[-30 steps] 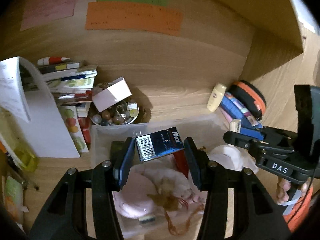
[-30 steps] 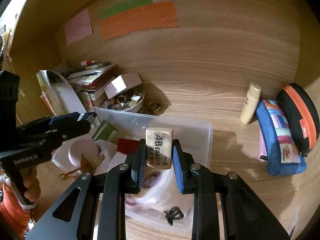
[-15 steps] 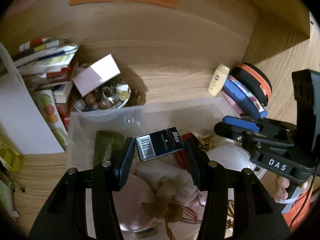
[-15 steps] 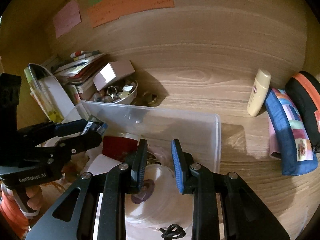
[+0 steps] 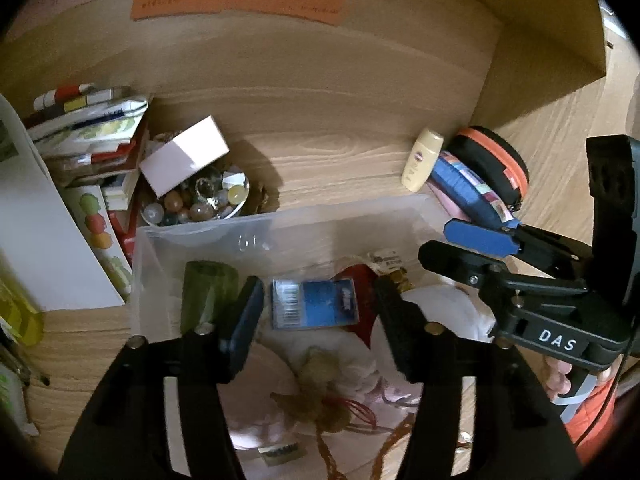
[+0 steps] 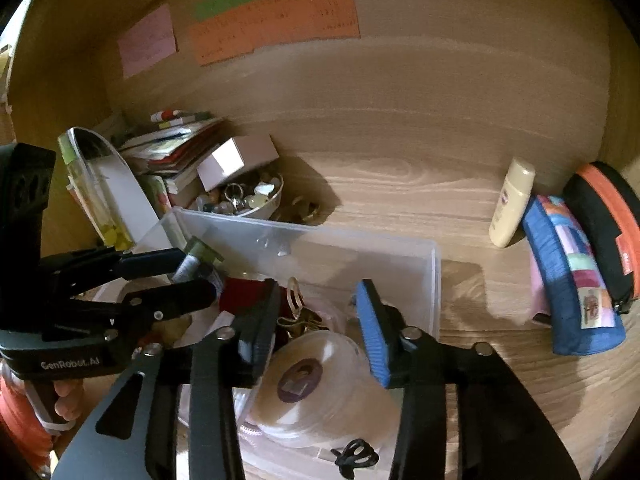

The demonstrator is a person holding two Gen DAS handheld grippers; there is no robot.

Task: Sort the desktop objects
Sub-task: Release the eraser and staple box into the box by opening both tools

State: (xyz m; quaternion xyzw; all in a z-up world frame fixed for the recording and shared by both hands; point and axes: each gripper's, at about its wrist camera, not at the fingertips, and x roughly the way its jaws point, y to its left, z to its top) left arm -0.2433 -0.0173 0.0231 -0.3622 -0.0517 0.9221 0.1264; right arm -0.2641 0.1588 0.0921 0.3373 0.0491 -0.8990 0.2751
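Observation:
A clear plastic bin (image 5: 280, 228) (image 6: 400, 256) sits on the wooden desk, full of small items. My left gripper (image 5: 318, 312) is open over it; a blue battery pack (image 5: 314, 309) lies loose in the bin between the jaws, beside a green cylinder (image 5: 206, 300). My right gripper (image 6: 318, 312) is open and empty above a round white lidded container (image 6: 316, 384) in the bin. An eraser (image 5: 386, 258) lies at the bin's far side. The right gripper also shows in the left wrist view (image 5: 472, 248), the left one in the right wrist view (image 6: 196, 276).
A bowl of beads (image 5: 200, 204) with a pink box (image 5: 184, 156) on it and stacked books (image 5: 88, 128) stand left of the bin. A cream bottle (image 6: 512, 204), a blue pouch (image 6: 572, 272) and a black-orange case (image 6: 608, 224) lie right. Paper notes (image 6: 276, 20) hang on the back wall.
My left gripper opened and the blue battery pack dropped into the bin. My right gripper let go of the eraser earlier and has opened wider over the bin.

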